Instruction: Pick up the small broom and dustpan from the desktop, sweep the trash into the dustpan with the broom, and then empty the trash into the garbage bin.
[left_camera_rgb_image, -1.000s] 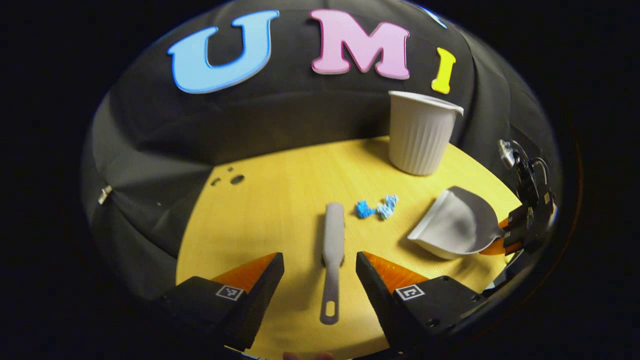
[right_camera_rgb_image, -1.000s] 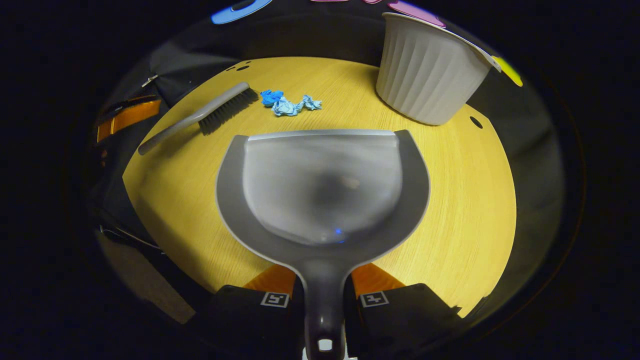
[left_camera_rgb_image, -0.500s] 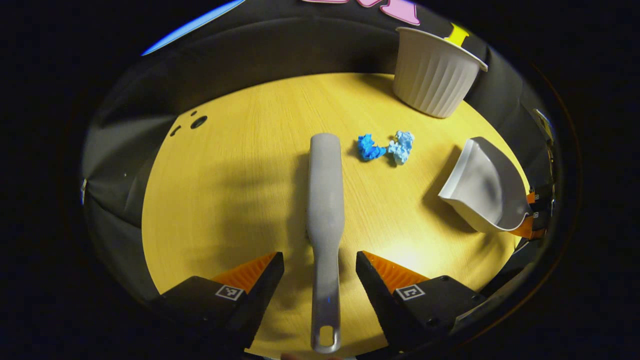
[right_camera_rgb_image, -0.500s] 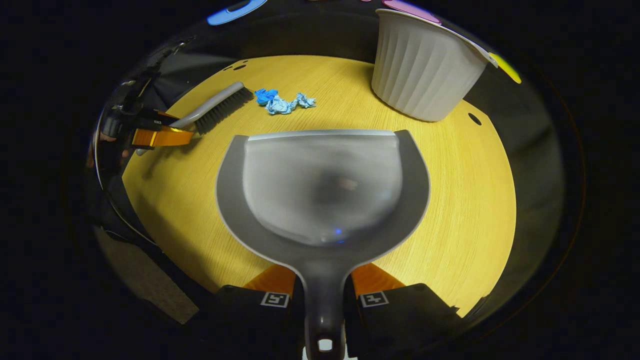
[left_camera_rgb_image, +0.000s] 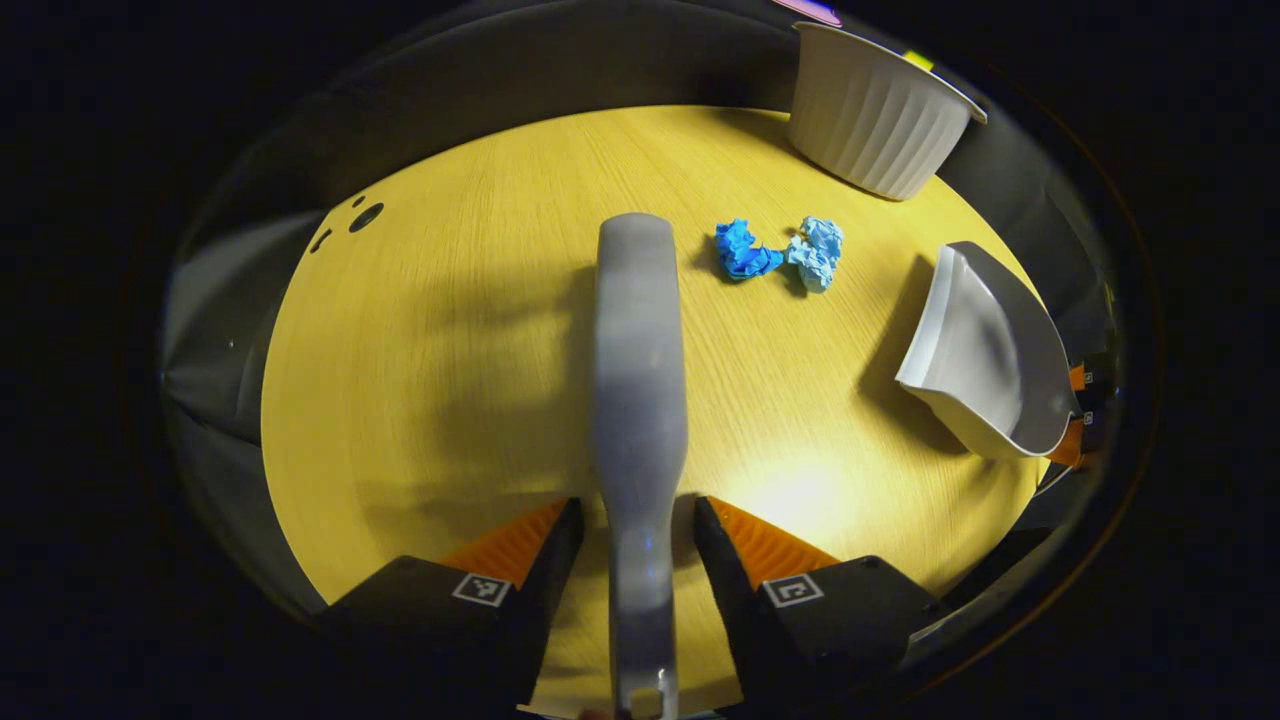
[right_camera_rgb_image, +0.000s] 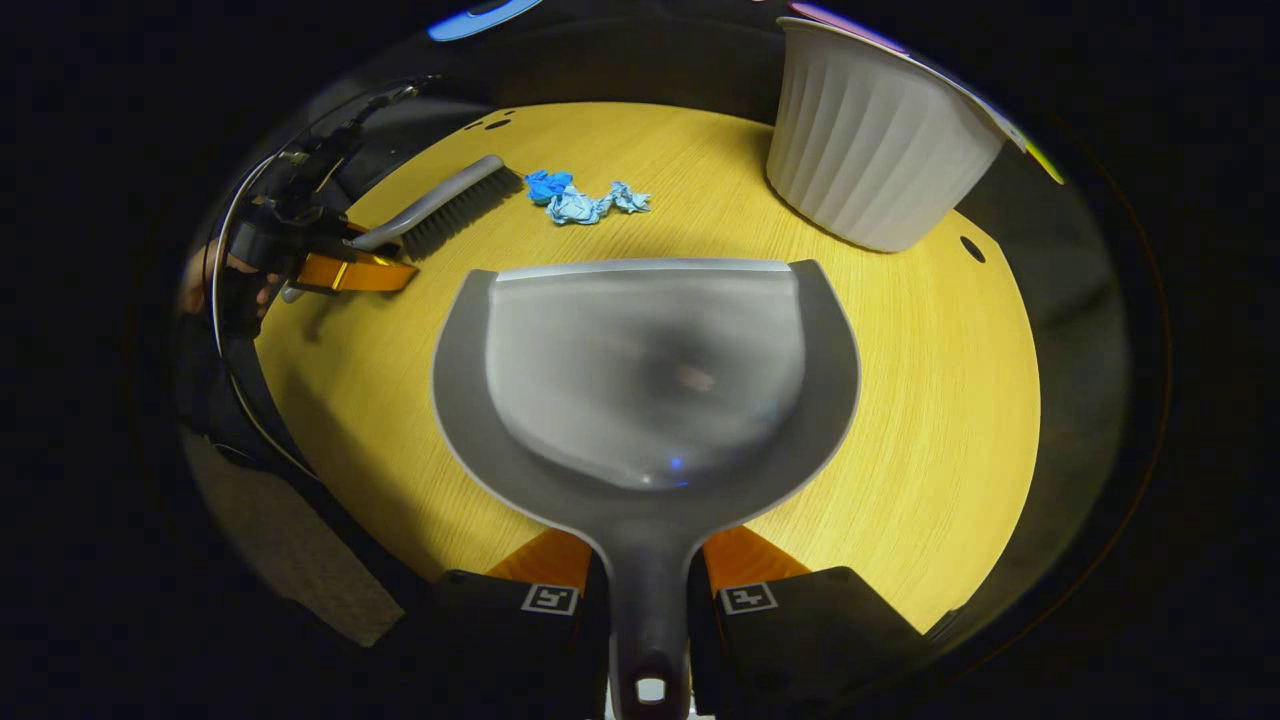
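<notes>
- Yellow wood-grain desktop (left_camera_rgb_image: 450, 330) is spreading under both views, with black cloth draping behind it and two small round holes sitting near its far left edge.
- Parts of the scene are getting lost: the broom (left_camera_rgb_image: 638, 400) is running off the bottom of the left gripper view, its bristles are lying hidden beneath its back there, and the dustpan (right_camera_rgb_image: 645, 380) handle is disappearing between the fingers in the right gripper view.
- Smooth and grey, the broom is lying flat on the desktop with its long axis running straight away from the left gripper (left_camera_rgb_image: 632, 525), rounded head pointing toward the far edge; in the right gripper view dark bristles are showing along its underside.
- That left gripper is straddling the narrow handle with its jaws close on either side; whether the fingers are pressing on it I cannot tell.
- Clenched on the dustpan's handle, the right gripper (right_camera_rgb_image: 645, 560) is holding the scoop with its wide straight lip pointing away, toward the trash (left_camera_rgb_image: 780, 252).
- Crumpled blue paper scraps are making up the trash, lying just right of the broom's head.
- Ribbed, white and tapered, the garbage bin (left_camera_rgb_image: 875, 115) is standing upright at the far right, its rim partly cut off.
</notes>
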